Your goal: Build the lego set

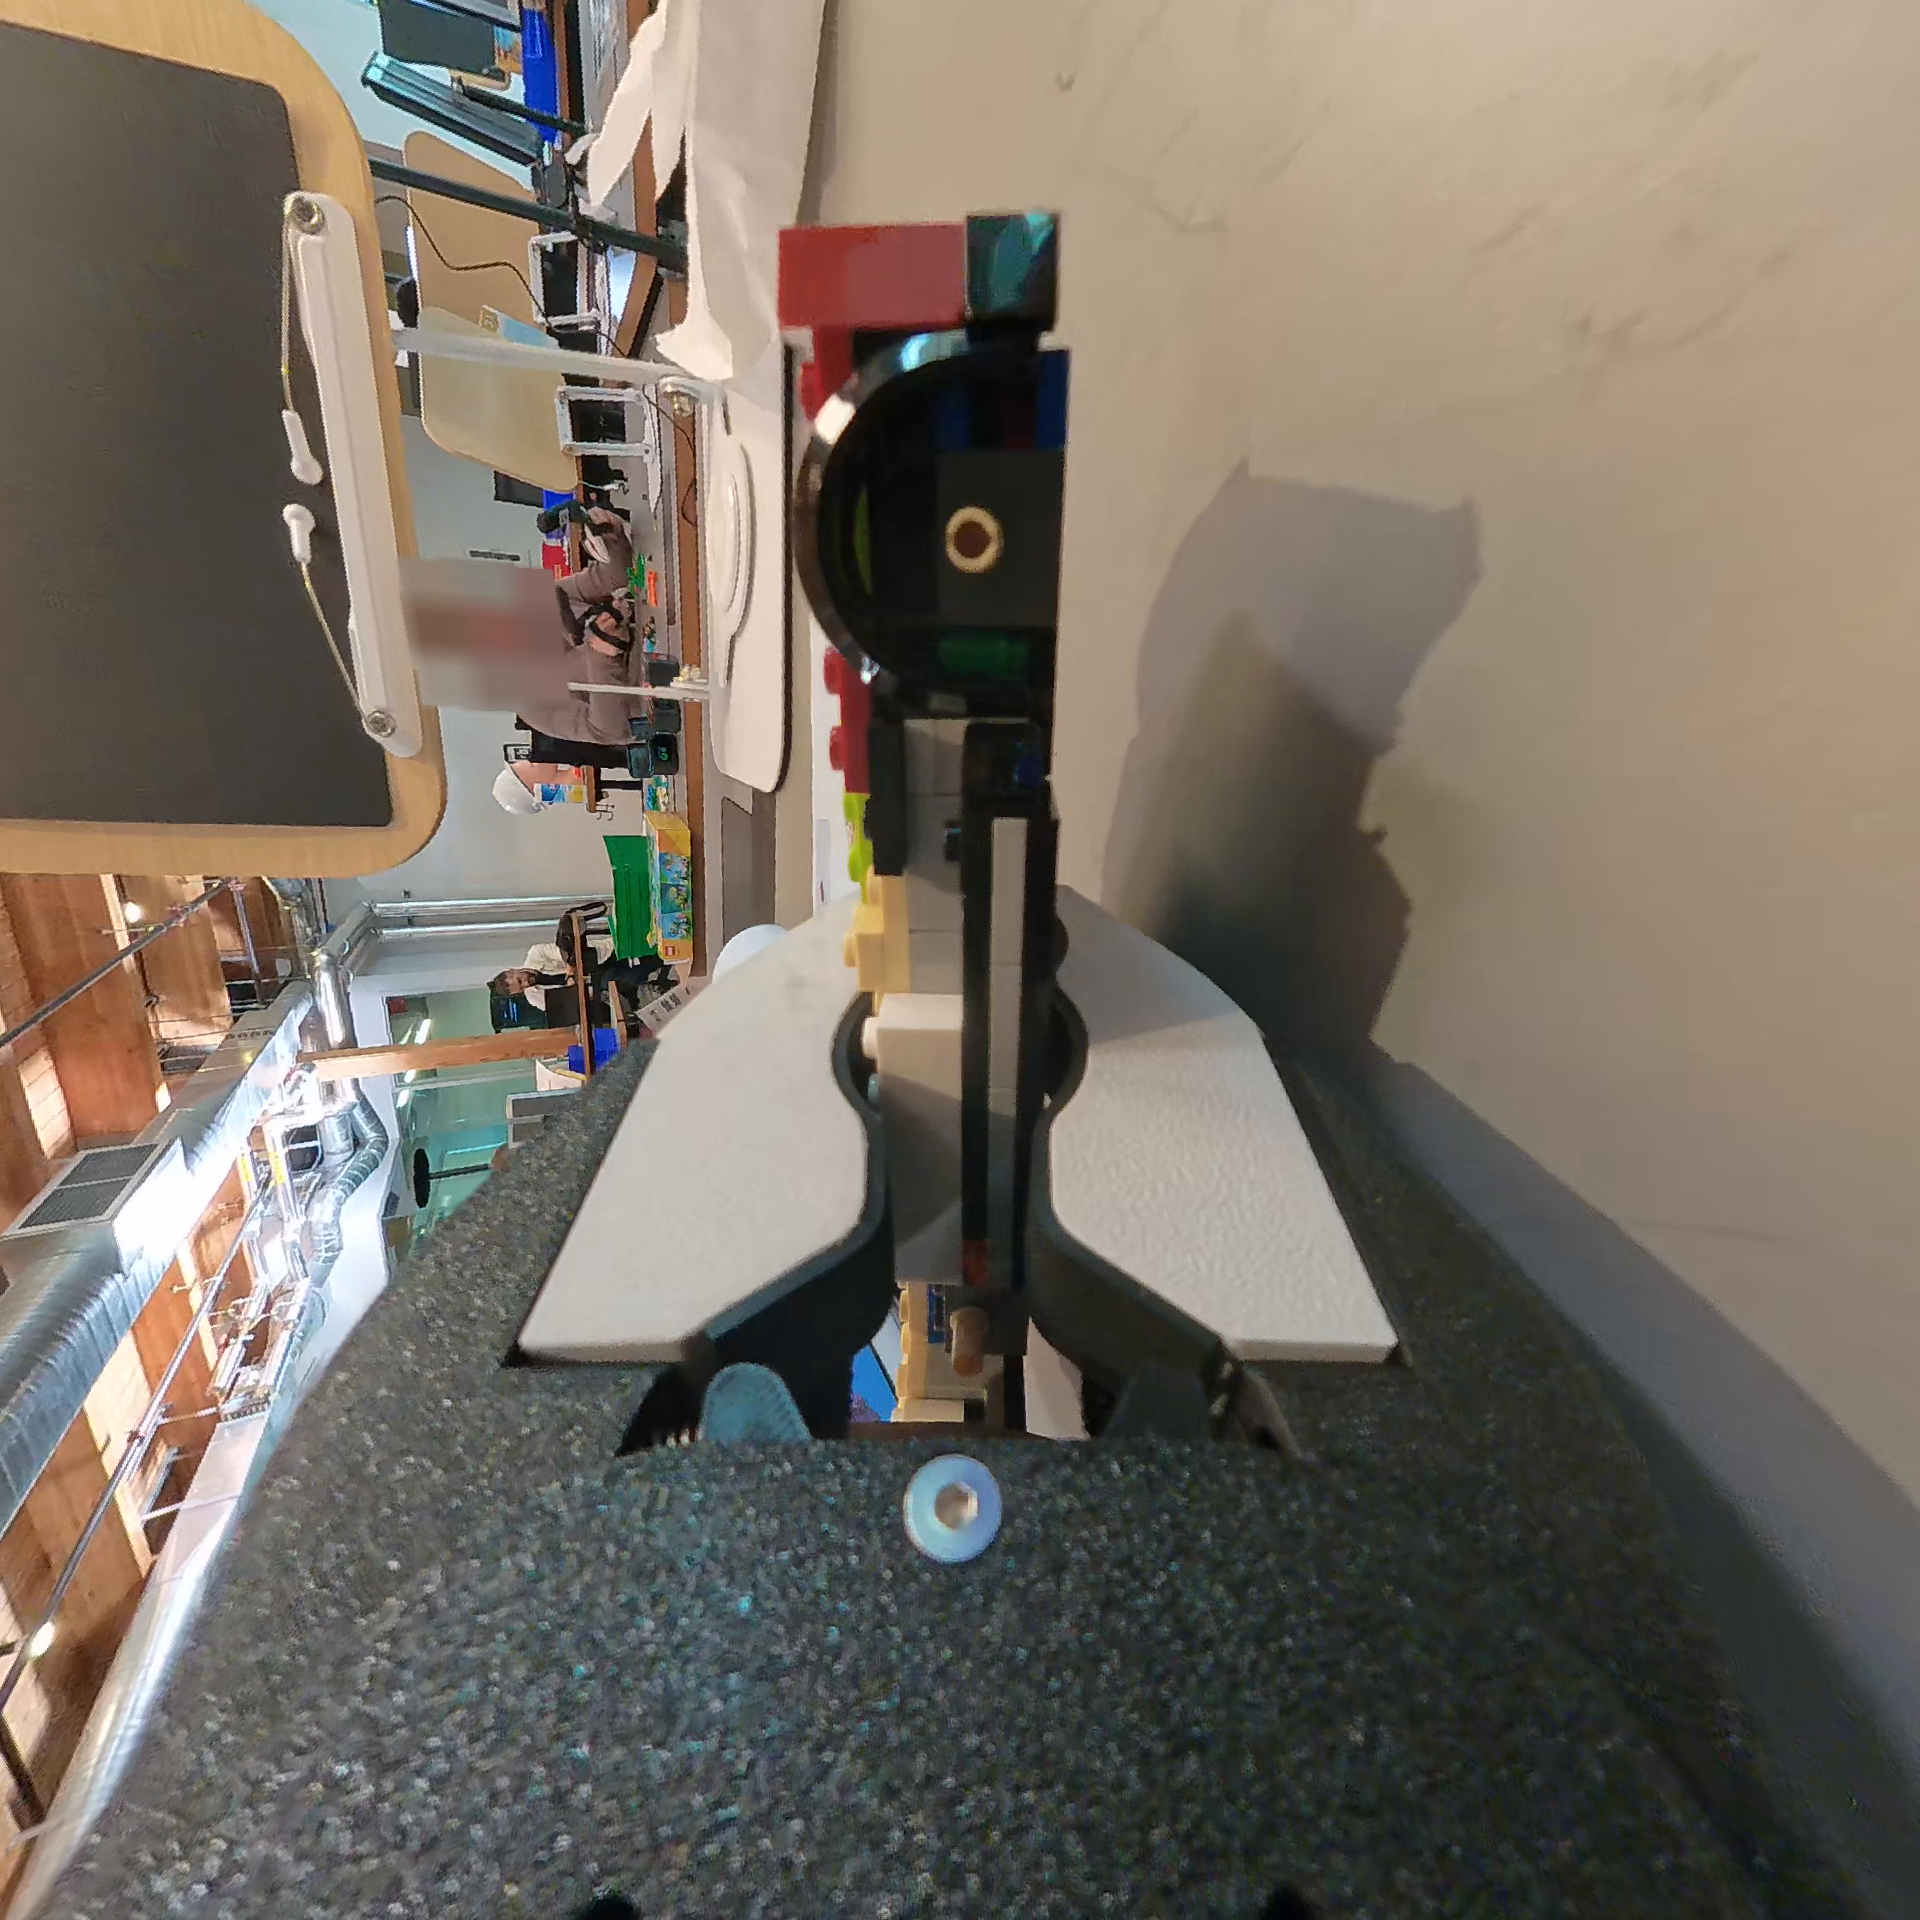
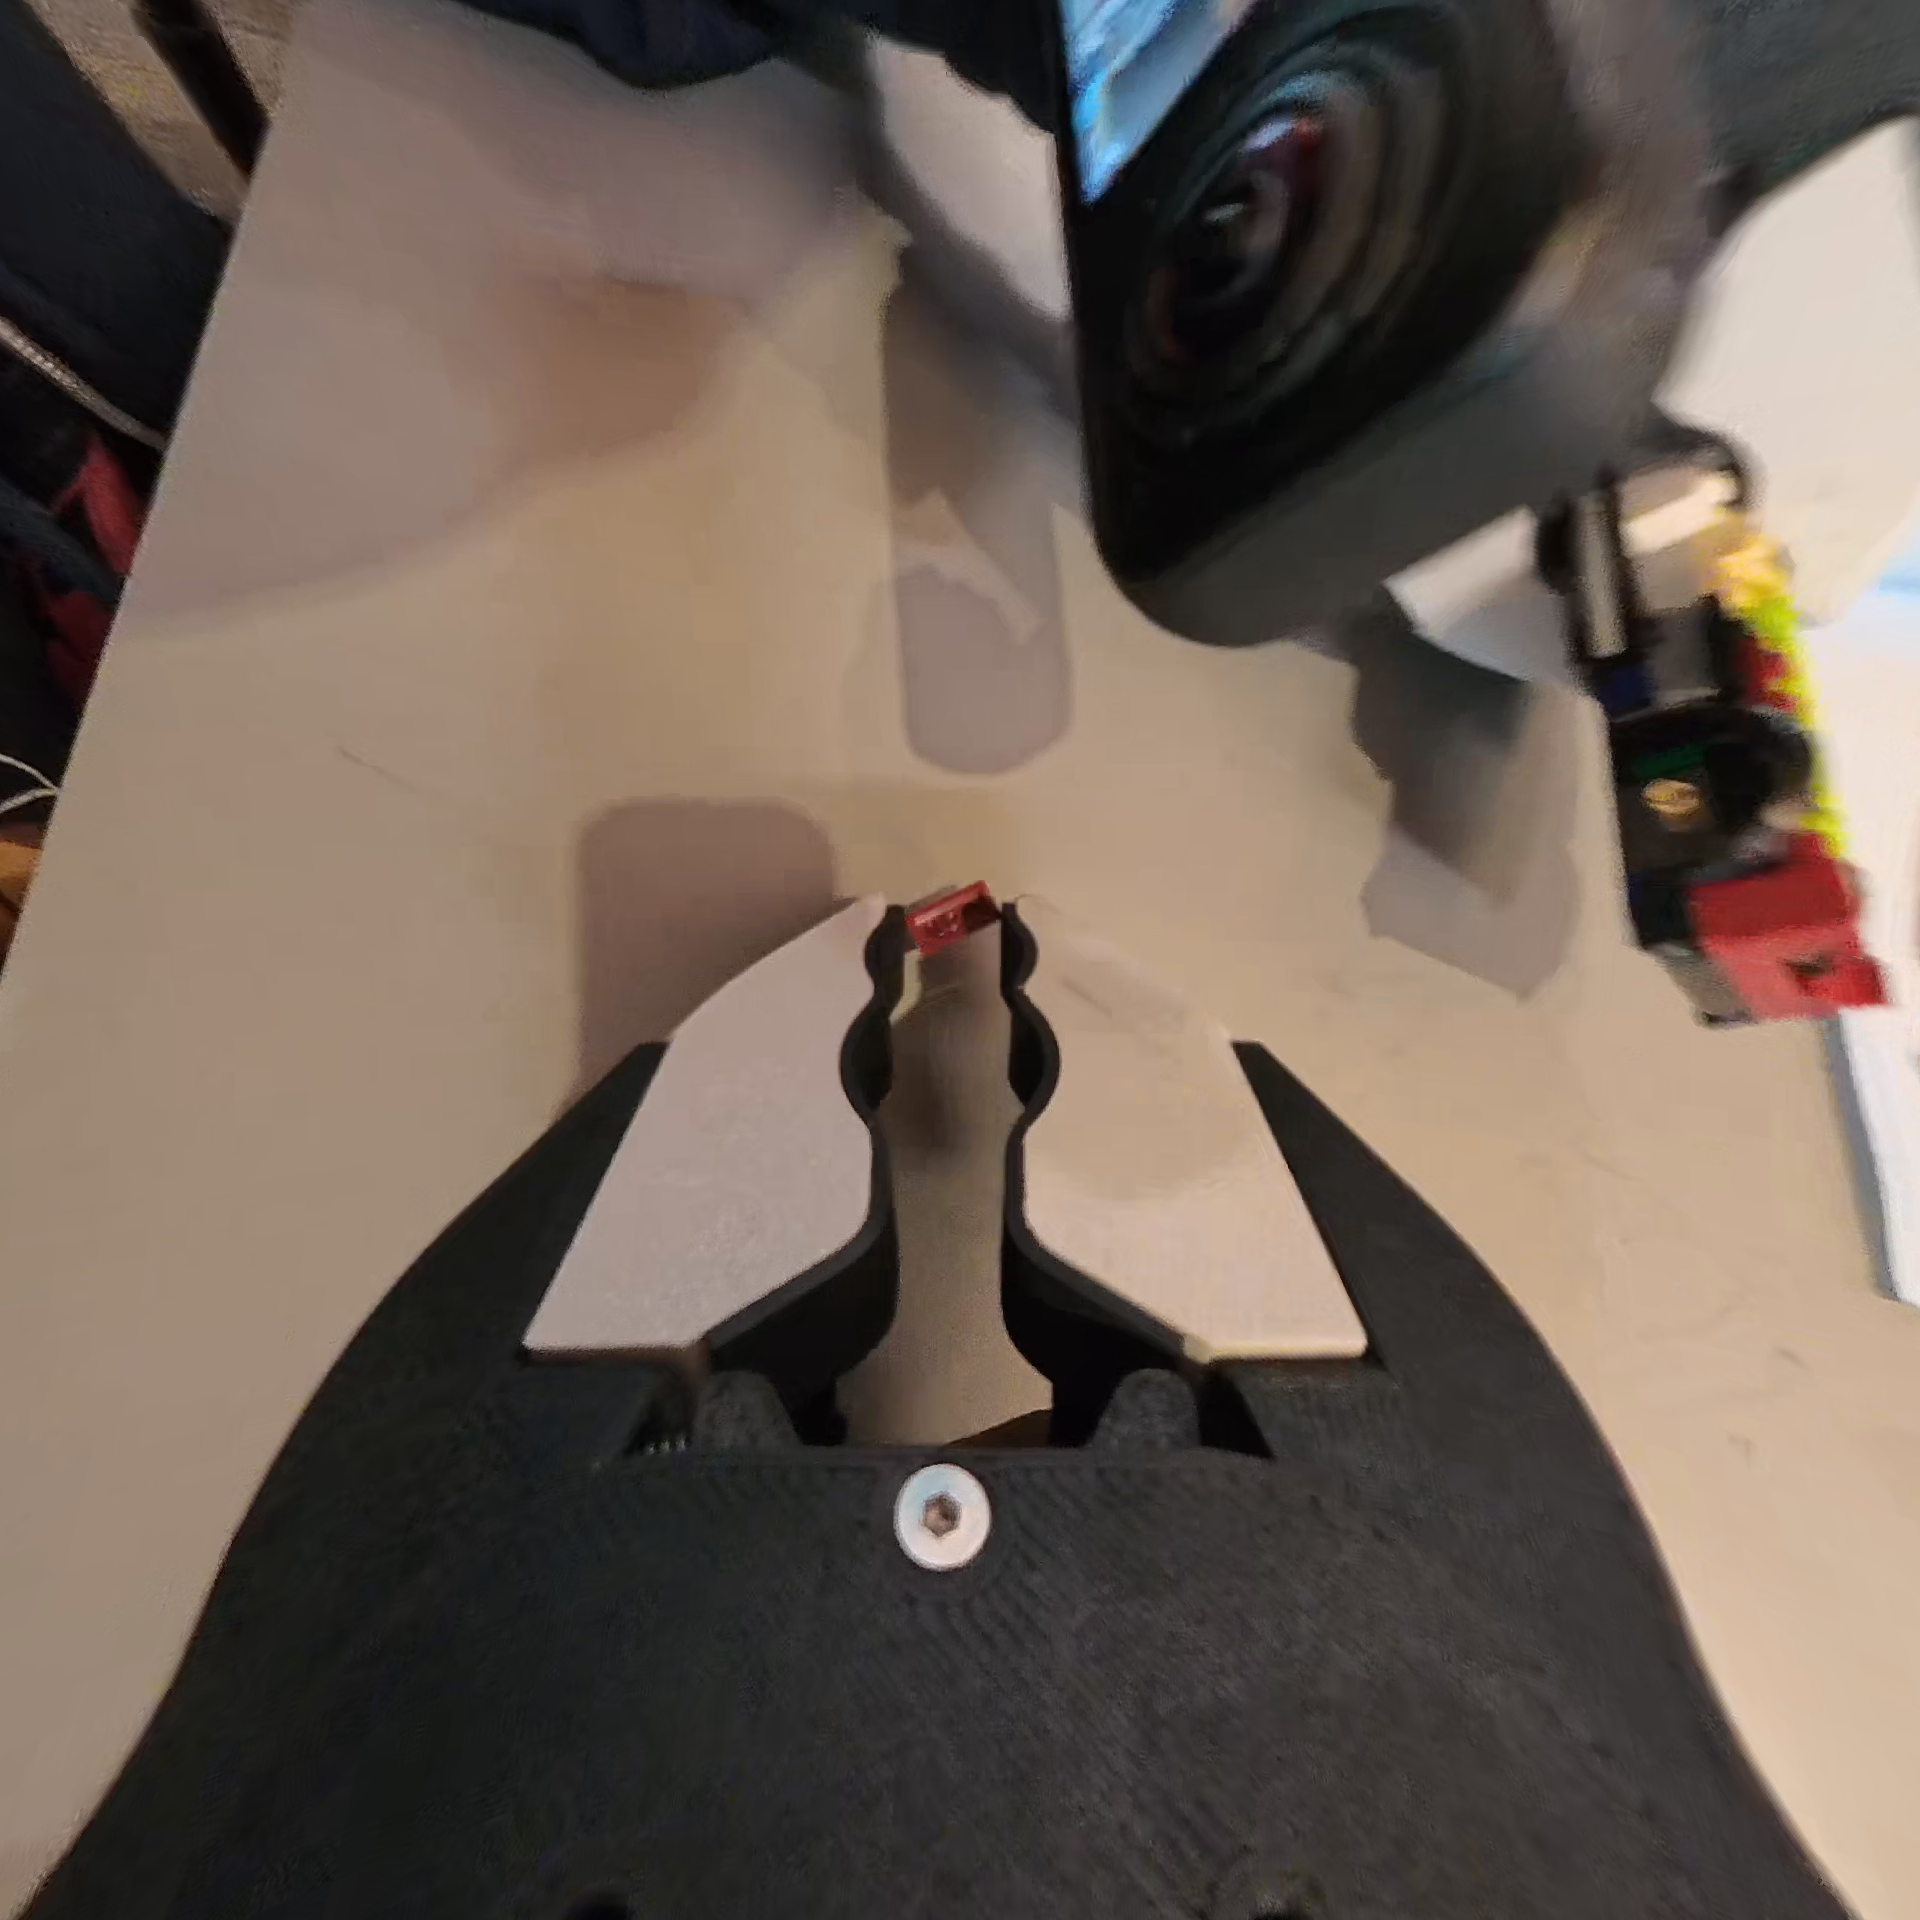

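Two tools clamped: left on brick build, long axis fwd along fingers; right nips sm red brick.

Both views are bright and evenly lit, with warm light on the pale tabletop. Soft grey shadows fall across it. The wide-angle lens bends lines near the edges. The right wrist view is smeared by motion blur, most at the top right; the left view's centre stays sharper.
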The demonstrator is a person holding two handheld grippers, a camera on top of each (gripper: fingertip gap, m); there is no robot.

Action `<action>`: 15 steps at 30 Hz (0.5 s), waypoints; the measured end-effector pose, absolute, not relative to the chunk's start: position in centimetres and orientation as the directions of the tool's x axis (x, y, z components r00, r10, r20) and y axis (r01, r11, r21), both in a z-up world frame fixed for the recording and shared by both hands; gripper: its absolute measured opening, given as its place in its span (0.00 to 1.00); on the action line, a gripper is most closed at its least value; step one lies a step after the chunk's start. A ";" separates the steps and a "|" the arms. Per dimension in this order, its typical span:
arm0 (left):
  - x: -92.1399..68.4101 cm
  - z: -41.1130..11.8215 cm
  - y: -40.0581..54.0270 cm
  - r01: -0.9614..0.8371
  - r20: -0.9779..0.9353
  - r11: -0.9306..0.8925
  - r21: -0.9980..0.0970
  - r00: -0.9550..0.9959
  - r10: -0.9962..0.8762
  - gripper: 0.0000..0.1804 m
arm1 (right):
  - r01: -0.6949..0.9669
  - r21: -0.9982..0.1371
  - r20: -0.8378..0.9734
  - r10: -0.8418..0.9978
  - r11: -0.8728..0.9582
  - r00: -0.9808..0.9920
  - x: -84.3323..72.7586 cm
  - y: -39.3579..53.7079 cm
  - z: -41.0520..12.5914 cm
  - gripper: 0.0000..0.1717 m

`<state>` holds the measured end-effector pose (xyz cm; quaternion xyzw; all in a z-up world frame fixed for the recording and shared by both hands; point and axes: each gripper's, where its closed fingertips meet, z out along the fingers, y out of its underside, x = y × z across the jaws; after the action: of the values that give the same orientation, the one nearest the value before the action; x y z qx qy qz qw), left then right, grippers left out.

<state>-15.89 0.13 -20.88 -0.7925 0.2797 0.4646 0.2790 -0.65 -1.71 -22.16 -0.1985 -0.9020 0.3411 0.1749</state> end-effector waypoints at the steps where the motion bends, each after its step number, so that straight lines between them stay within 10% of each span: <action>1: -16.0 -20.8 0.1 -0.698 -0.892 -0.691 -0.188 0.415 -0.177 0.14 | 0.225 -0.702 0.199 0.489 0.676 -0.849 -0.9 -1.0 -21.3 0.10; 15: -16.6 -20.5 -0.3 -0.668 -0.884 -0.709 -0.224 0.446 -0.141 0.14 | 0.121 -0.766 0.345 0.563 0.631 -0.751 -1.6 5.2 -16.9 0.15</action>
<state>-16.57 -0.27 -20.55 -0.8010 0.2524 0.4617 0.2856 -1.59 5.15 -16.95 -0.2001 -0.8550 0.3800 0.2908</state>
